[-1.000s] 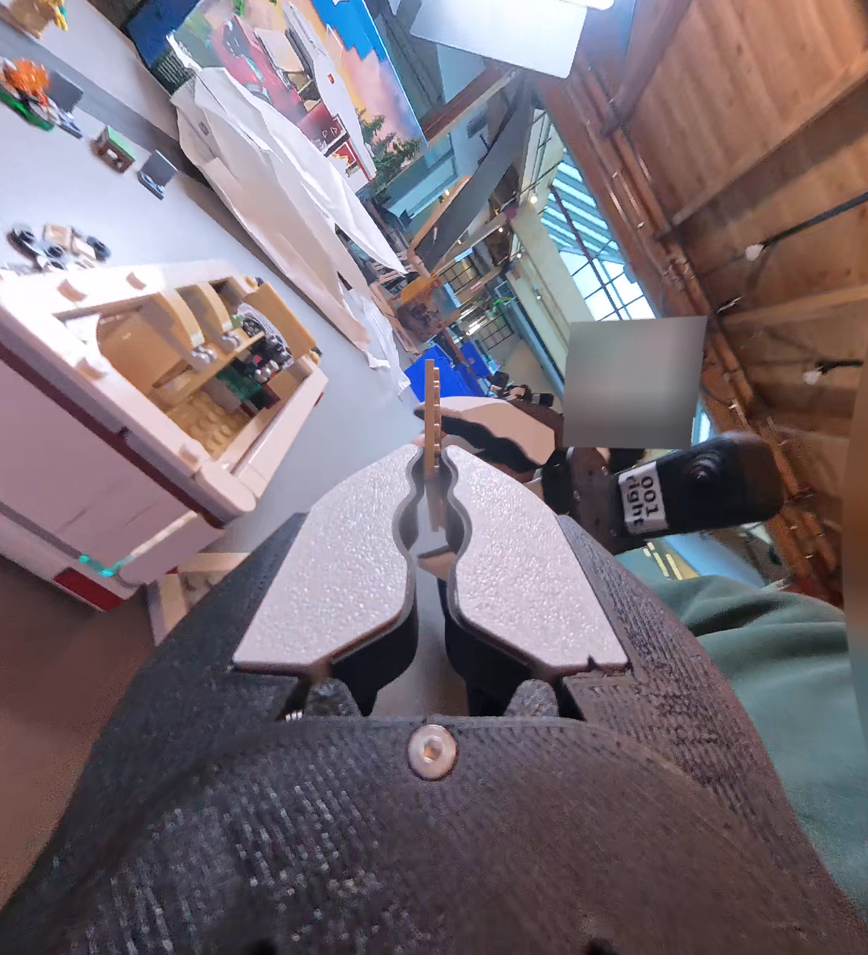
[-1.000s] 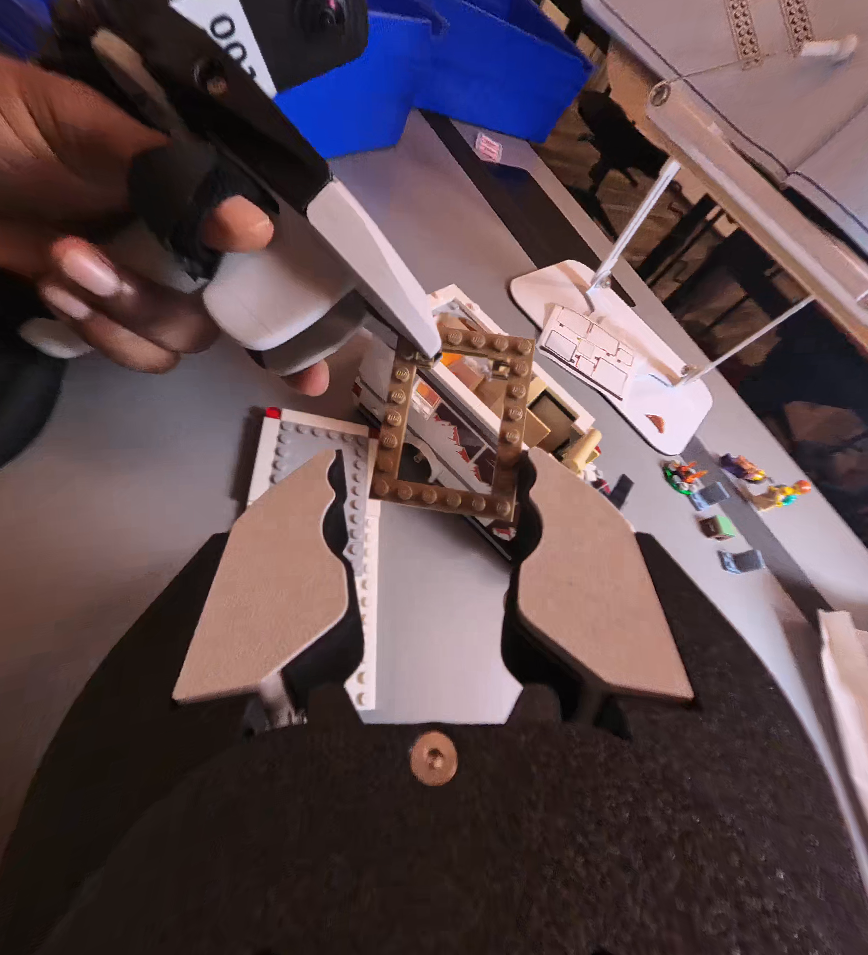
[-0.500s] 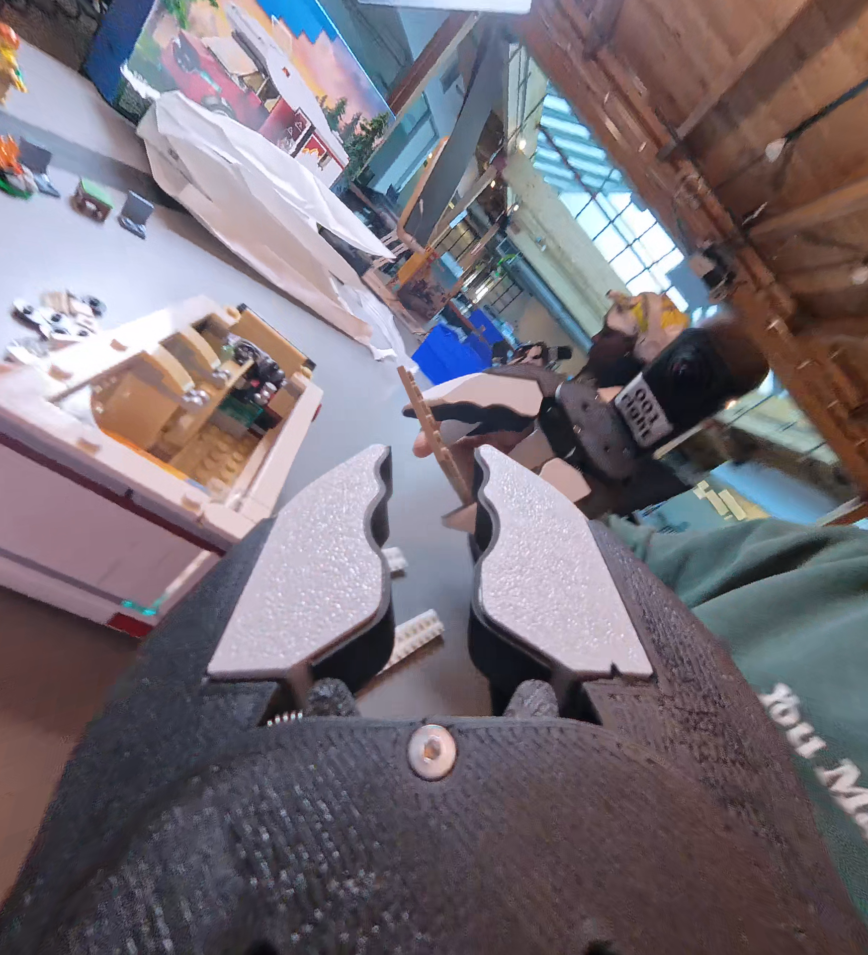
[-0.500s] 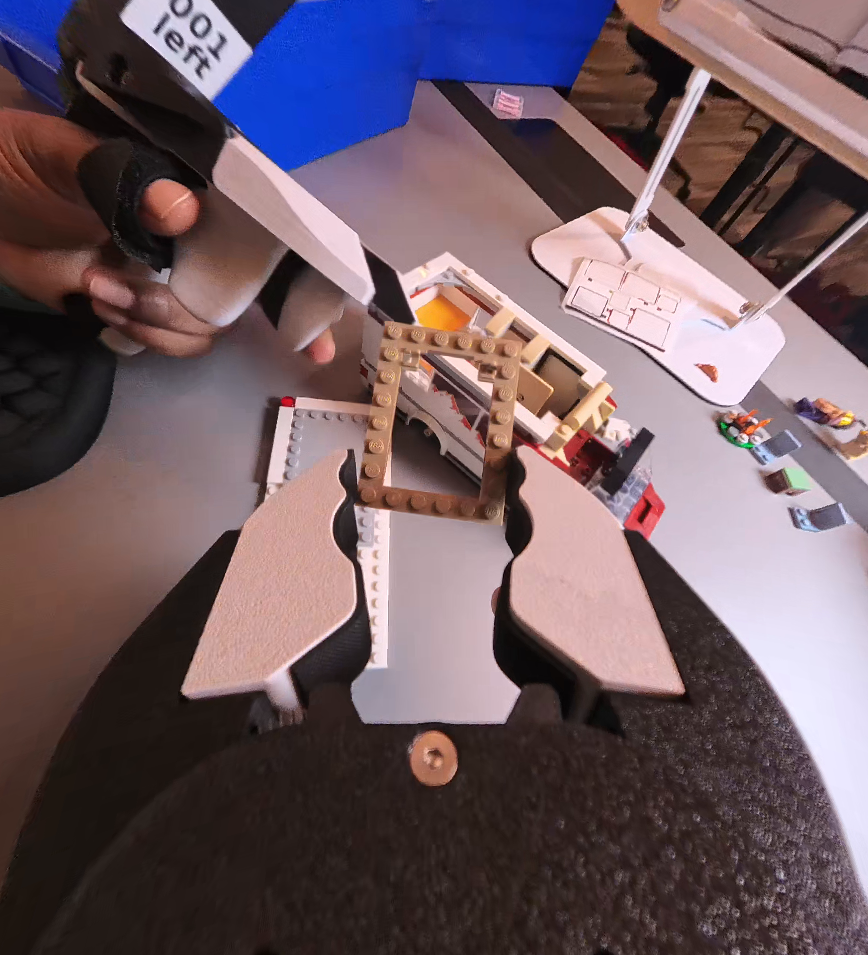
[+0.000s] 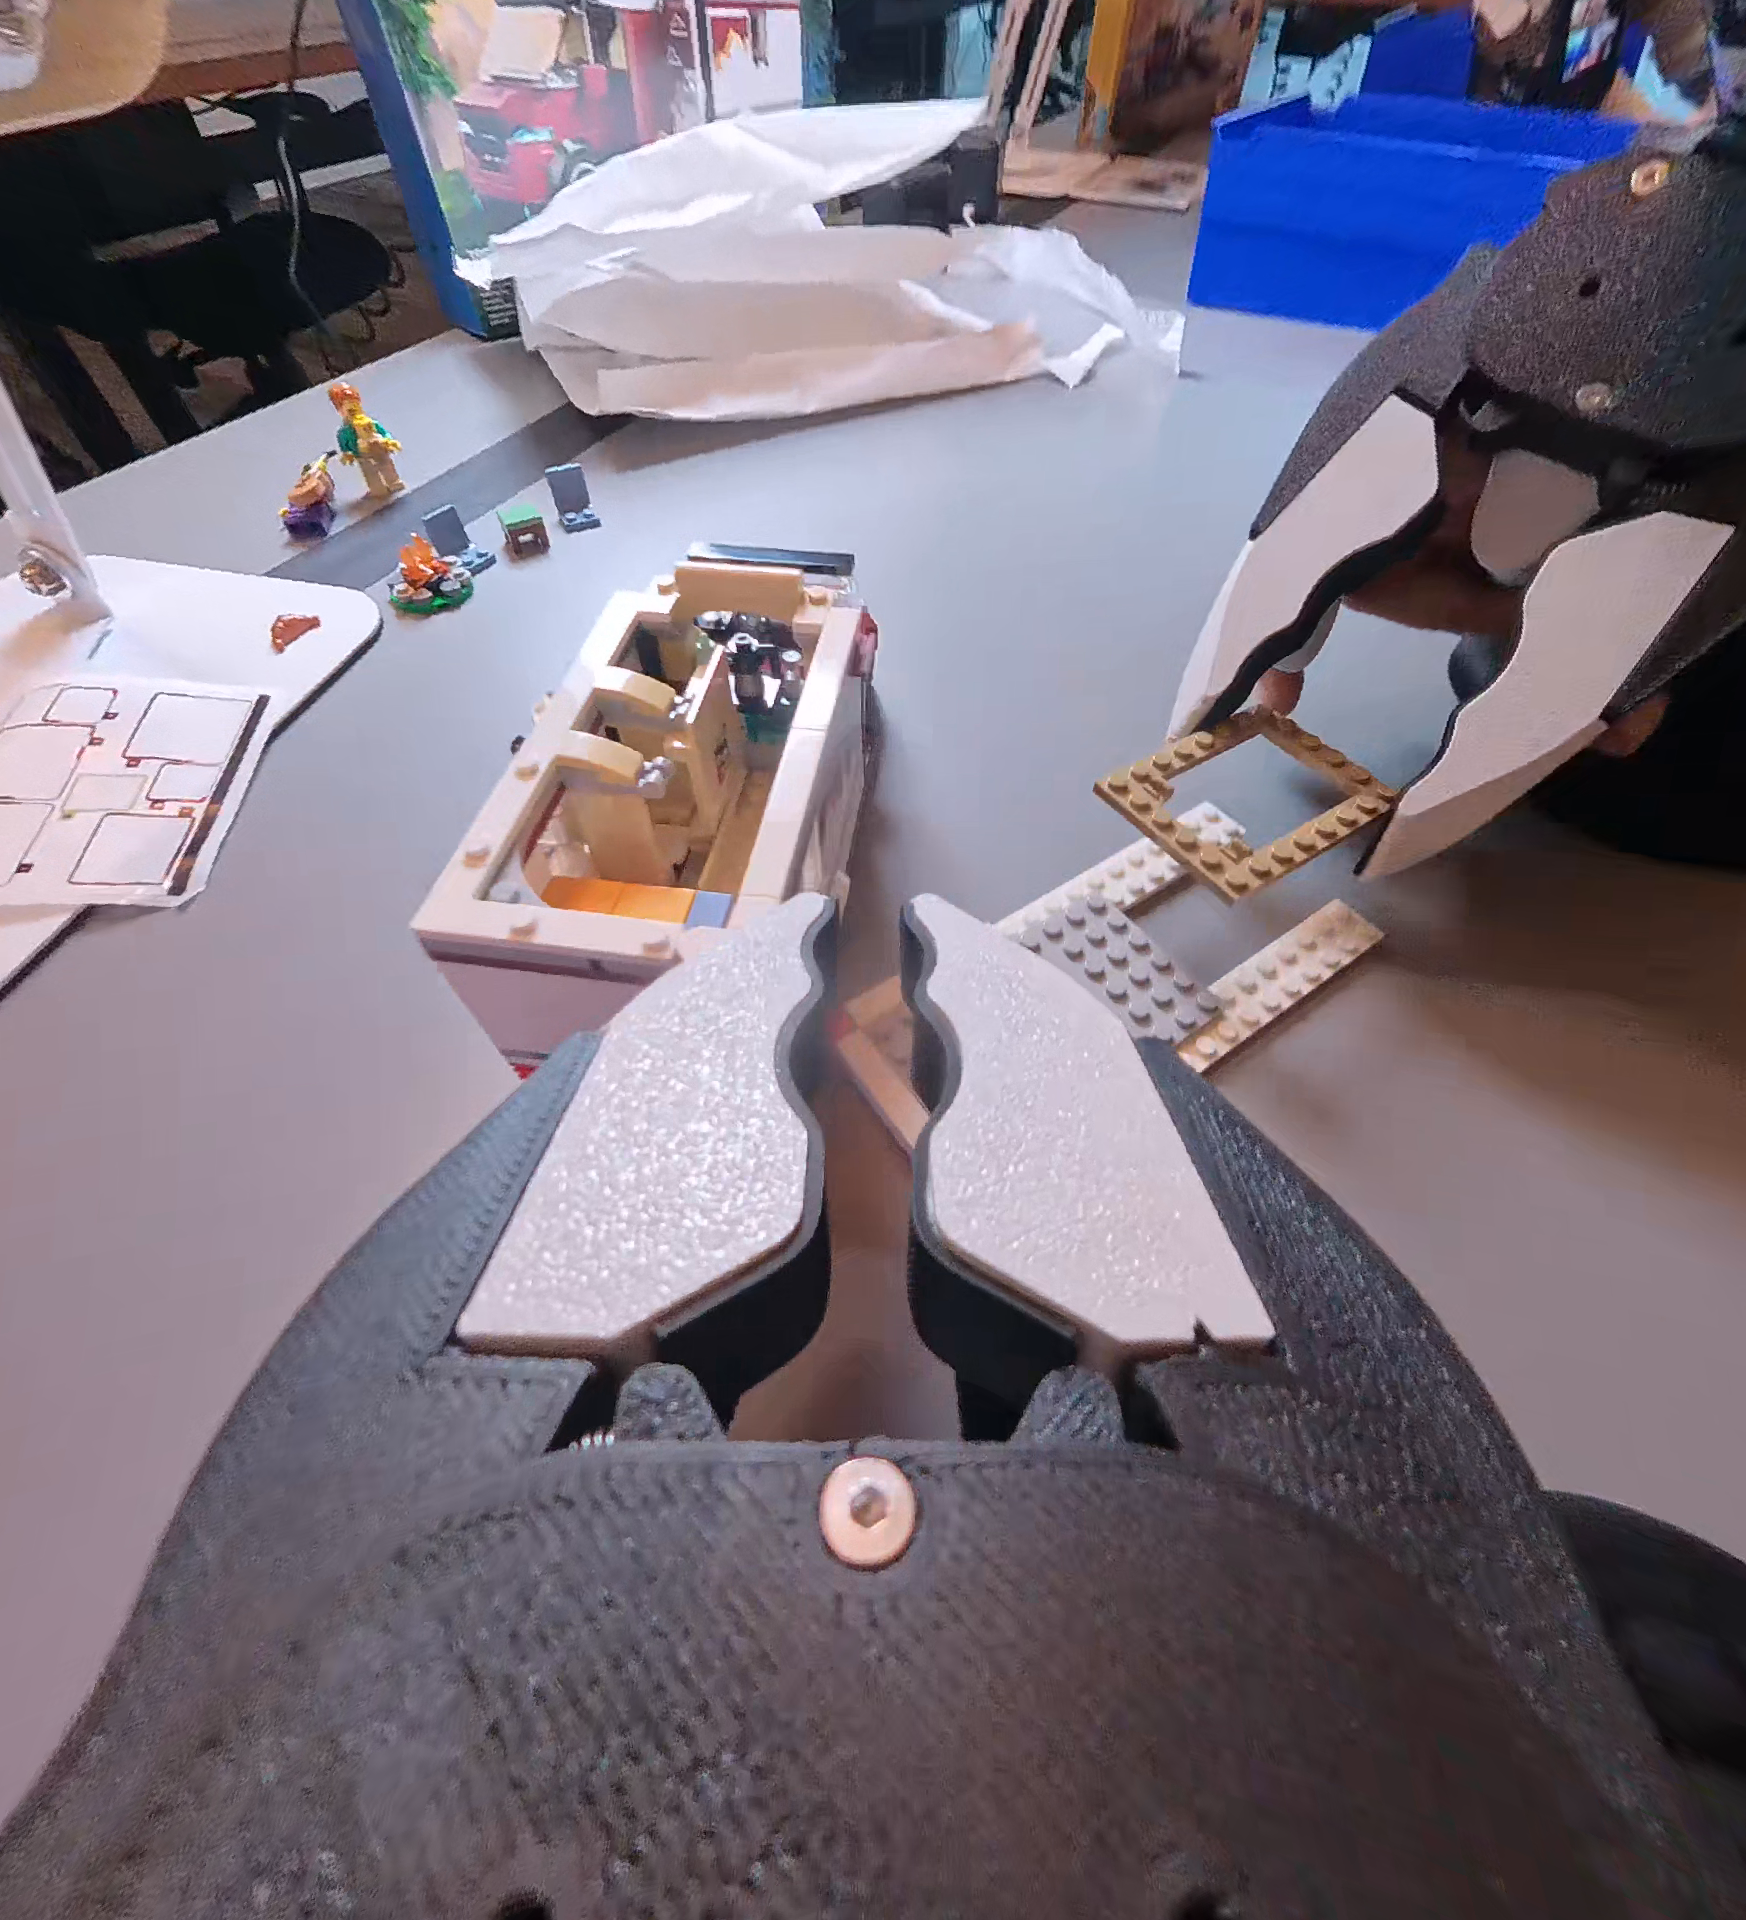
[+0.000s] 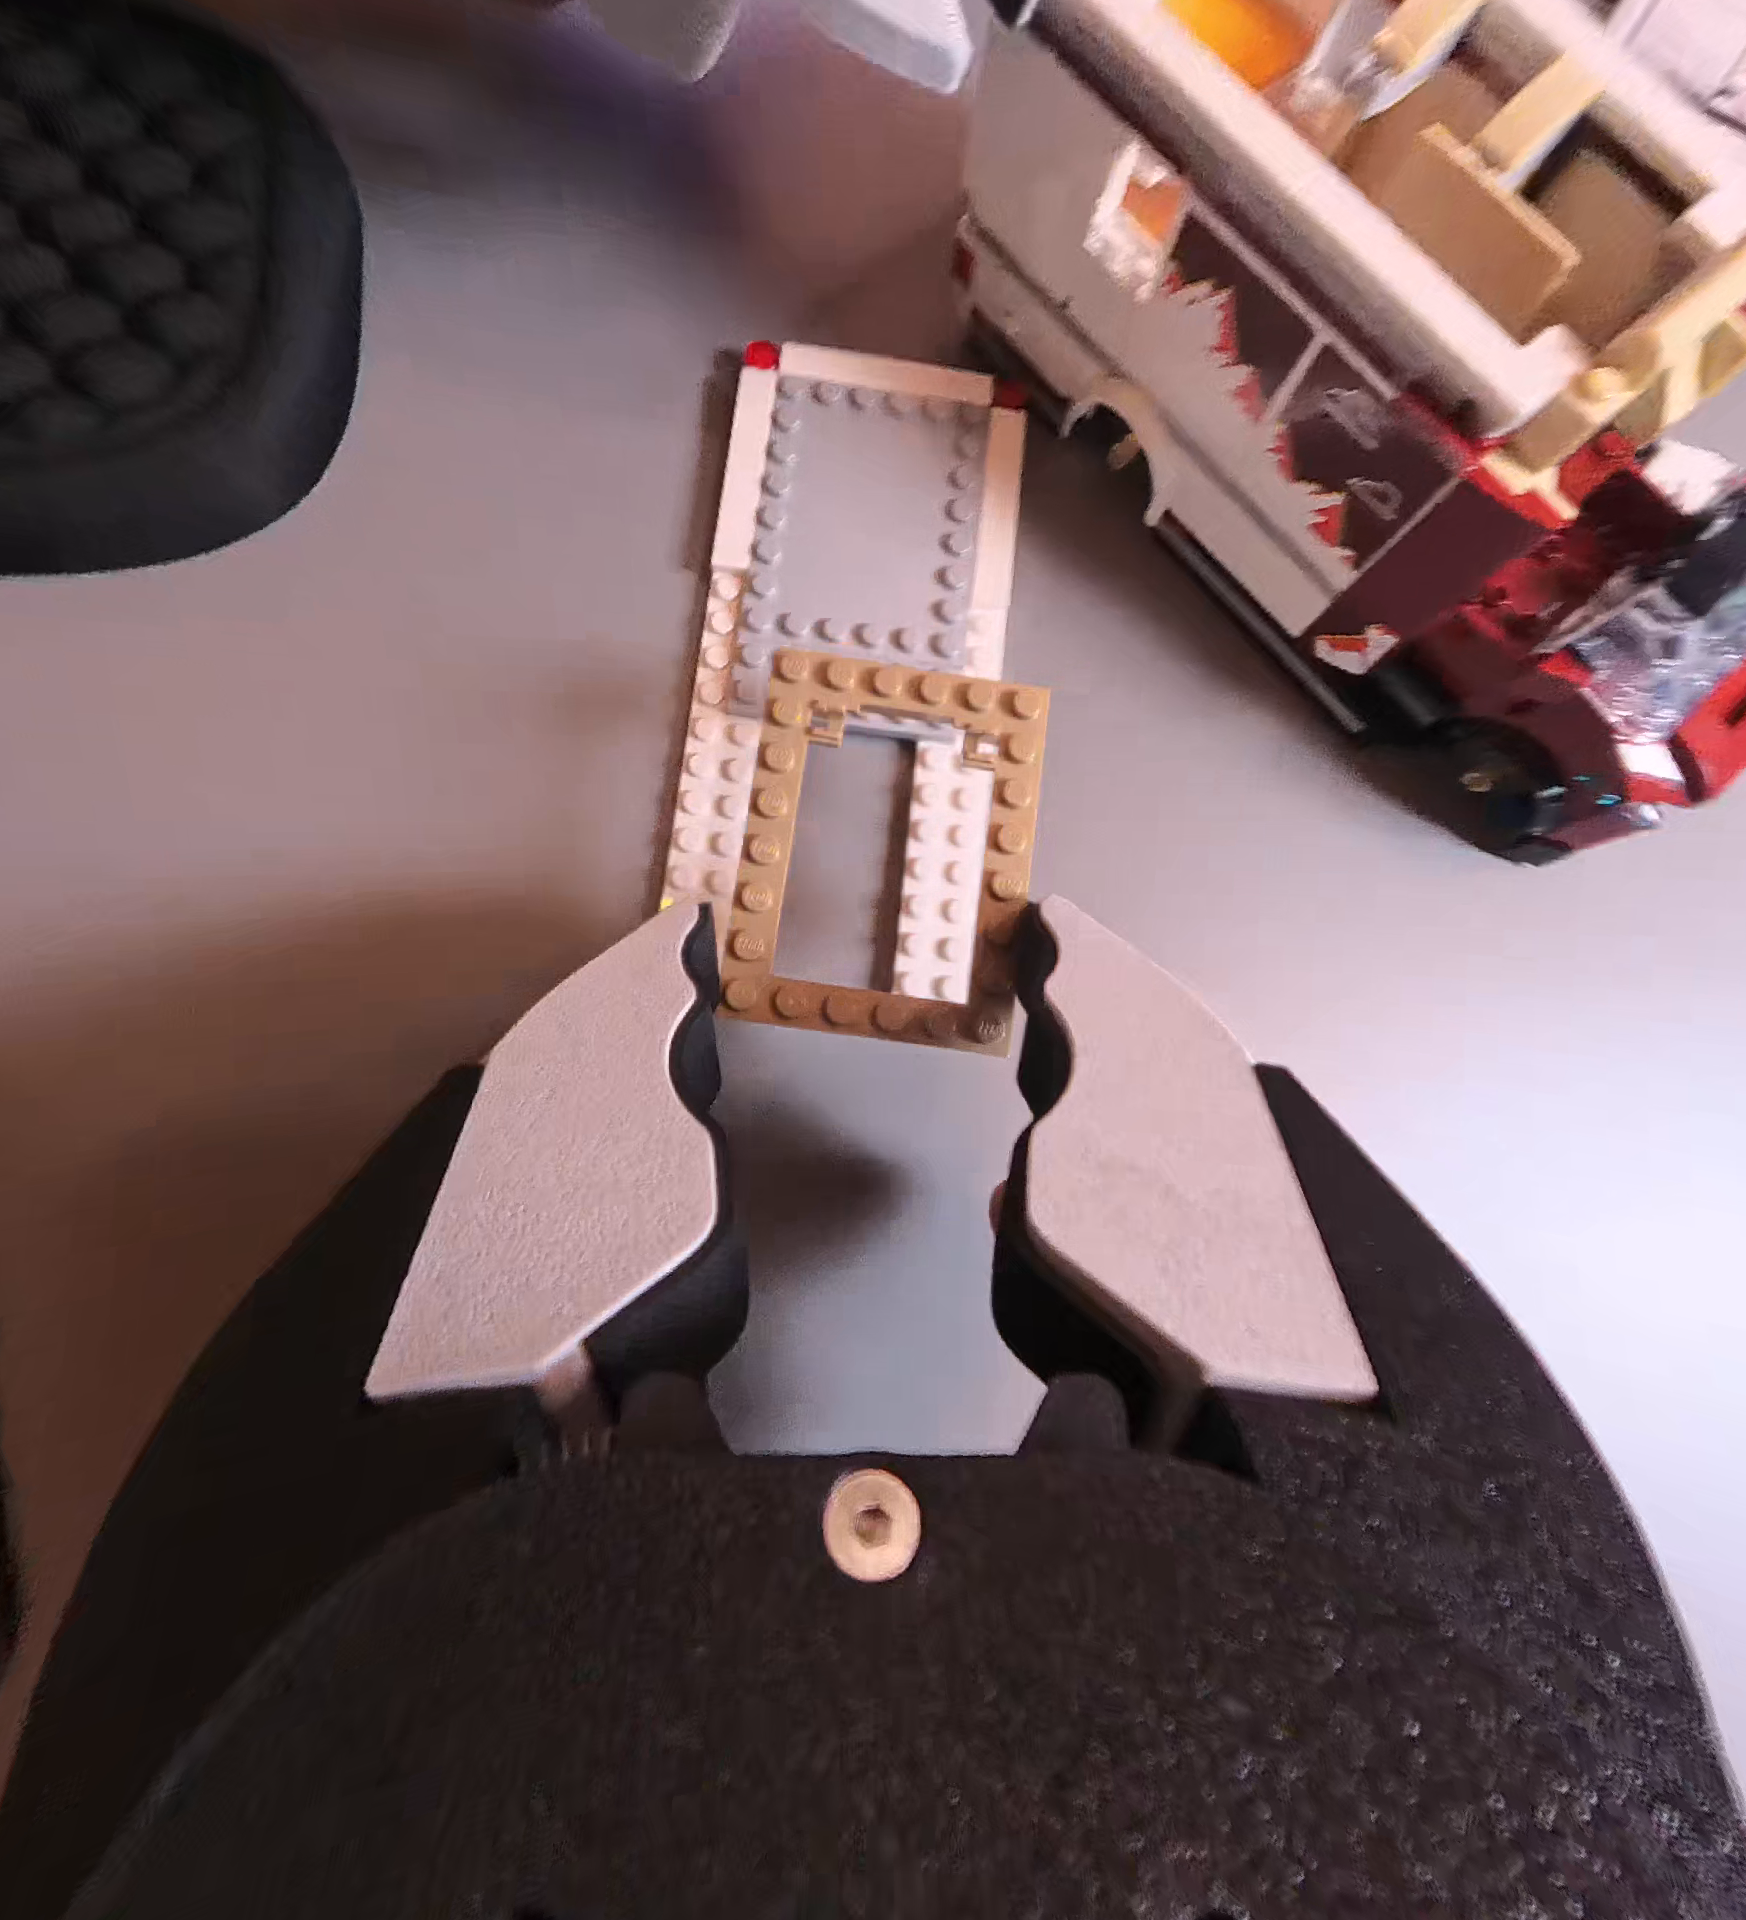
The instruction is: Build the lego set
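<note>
Tan studded frame plate (image 6: 884,847) pinched between right gripper (image 6: 869,961) fingertips, hovering above white-and-grey plate assembly (image 6: 874,520), not yet pressed on; left gripper (image 5: 867,914) narrowly parted, empty, beside camper van model (image 5: 682,769).

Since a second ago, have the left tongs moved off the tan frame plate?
Yes. The left tongs let go and now sit near the van model; the right tongs alone hold the tan frame plate above the white-grey plate.
</note>
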Demonstrator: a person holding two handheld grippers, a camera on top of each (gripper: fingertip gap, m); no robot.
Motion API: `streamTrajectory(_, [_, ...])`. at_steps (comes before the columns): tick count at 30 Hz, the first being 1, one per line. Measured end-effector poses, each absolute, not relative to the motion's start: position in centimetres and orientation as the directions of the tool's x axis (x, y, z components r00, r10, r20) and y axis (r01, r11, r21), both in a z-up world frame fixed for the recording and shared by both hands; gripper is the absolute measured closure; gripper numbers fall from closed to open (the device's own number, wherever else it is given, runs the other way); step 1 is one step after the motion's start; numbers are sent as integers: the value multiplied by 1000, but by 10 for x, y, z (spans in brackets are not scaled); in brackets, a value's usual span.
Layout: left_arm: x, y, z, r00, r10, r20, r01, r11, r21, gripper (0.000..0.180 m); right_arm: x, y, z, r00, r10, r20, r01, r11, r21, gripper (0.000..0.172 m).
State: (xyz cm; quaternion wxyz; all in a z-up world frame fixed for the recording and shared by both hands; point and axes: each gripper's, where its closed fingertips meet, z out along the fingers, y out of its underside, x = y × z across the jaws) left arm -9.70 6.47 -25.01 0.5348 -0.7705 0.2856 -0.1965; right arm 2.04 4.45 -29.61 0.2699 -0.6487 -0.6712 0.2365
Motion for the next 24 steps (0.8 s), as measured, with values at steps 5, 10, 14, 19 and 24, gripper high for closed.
streamTrajectory(5, [-82,59,-263,721,-691,-53,-313,-256,-915,169,21,41,-308,-35,999,41,788,53,-614,117])
streamTrajectory(10, [-73,56,-273,705,-708,-32,-326,-283,-902,167,23,40,-311,-44,999,25,809,51,-586,117])
streamTrajectory(14, [-71,56,-274,703,-710,-36,-334,-286,-898,166,22,40,-312,-33,999,6,816,31,-577,117])
streamTrajectory(19, [-71,55,-276,703,-711,-35,-338,-290,-895,164,22,38,-310,-32,999,10,822,32,-568,117])
streamTrajectory(24, [-70,54,-276,699,-714,-43,-351,-289,-891,162,21,37,-308,-35,999,13,828,36,-560,117])
